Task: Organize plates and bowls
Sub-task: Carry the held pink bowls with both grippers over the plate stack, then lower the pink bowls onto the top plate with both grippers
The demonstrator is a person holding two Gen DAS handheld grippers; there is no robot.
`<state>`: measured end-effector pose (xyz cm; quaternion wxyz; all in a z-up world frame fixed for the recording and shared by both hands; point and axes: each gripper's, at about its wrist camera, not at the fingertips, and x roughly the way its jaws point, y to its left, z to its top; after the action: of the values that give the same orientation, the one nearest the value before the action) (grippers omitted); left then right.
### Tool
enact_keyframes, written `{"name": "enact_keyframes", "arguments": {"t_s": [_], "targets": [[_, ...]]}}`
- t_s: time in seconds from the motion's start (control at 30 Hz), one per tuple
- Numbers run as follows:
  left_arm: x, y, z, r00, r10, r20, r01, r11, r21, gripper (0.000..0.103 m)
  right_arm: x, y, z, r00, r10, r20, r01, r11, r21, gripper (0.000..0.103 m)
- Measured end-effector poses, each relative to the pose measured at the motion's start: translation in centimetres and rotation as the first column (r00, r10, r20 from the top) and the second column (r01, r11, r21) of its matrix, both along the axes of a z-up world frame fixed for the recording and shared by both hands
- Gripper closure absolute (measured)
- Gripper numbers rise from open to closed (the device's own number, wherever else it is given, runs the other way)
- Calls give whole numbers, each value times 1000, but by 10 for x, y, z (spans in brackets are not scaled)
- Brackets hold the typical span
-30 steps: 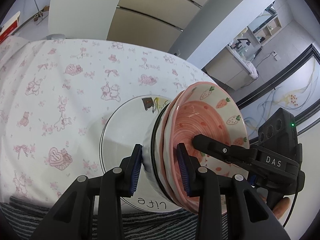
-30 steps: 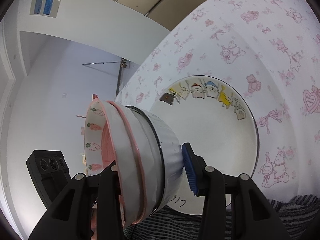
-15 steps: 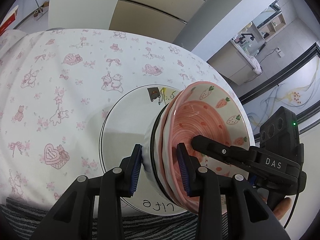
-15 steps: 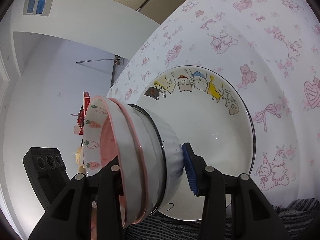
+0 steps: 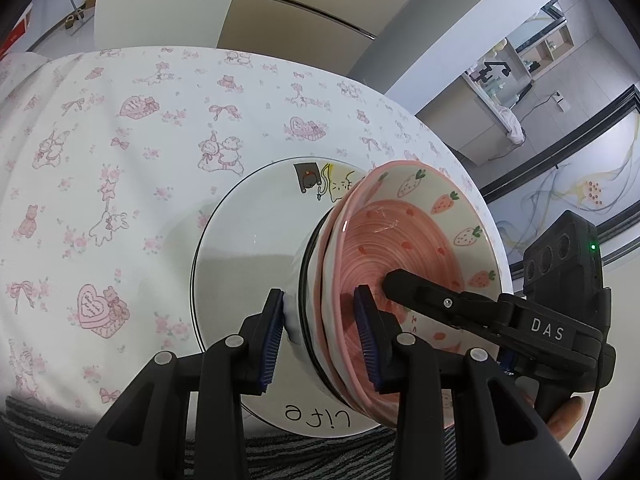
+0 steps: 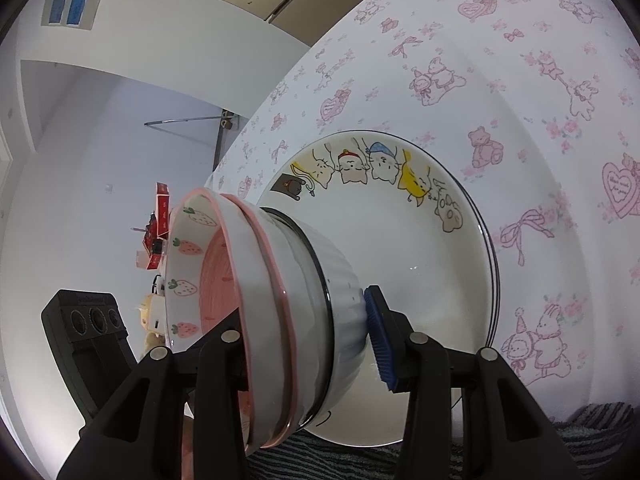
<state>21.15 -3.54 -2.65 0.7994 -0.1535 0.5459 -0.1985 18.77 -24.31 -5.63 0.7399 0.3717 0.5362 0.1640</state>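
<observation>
1. Stack of bowls [image 5: 332,280]: a strawberry bowl [image 5: 420,236] is nesting in a pink-rimmed bowl, both sitting in a ribbed white bowl [image 6: 340,300]. The stack is tilting on its side over the cat plate [image 5: 248,248]; whether it is touching the plate cannot be told.
2. Cat plate: lying on the pink-printed tablecloth [image 5: 120,160].
3. Left gripper [image 5: 320,332]: partly open, its pads pinching the stack's near wall.
4. Right gripper [image 6: 308,356]: partly open, gripping the stack likewise, one finger inside the strawberry bowl.

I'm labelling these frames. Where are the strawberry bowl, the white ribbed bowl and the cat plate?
strawberry bowl [image 5: 404,248], left wrist view, pink inside.
white ribbed bowl [image 6: 344,292], right wrist view, ribbed outer wall.
cat plate [image 6: 400,232], right wrist view, bare centre.
</observation>
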Motion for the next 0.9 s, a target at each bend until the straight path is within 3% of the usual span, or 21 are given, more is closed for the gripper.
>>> {"name": "enact_keyframes", "arguments": {"t_s": [0.53,0.63,0.9], "targets": [[-1,-7,-4,999,-14,39,12,999,50,65,-1,5,2,999,7,42,-4,996,-88,61],[-6,-10,3,995,-27,98,15,993,120,67,0,7,3,999,18,51,-12,994,-106,61],[-13,-3,20,986,-25,164,4,991,130,67,-5,9,23,992,13,128,15,976,-218,61]]}}
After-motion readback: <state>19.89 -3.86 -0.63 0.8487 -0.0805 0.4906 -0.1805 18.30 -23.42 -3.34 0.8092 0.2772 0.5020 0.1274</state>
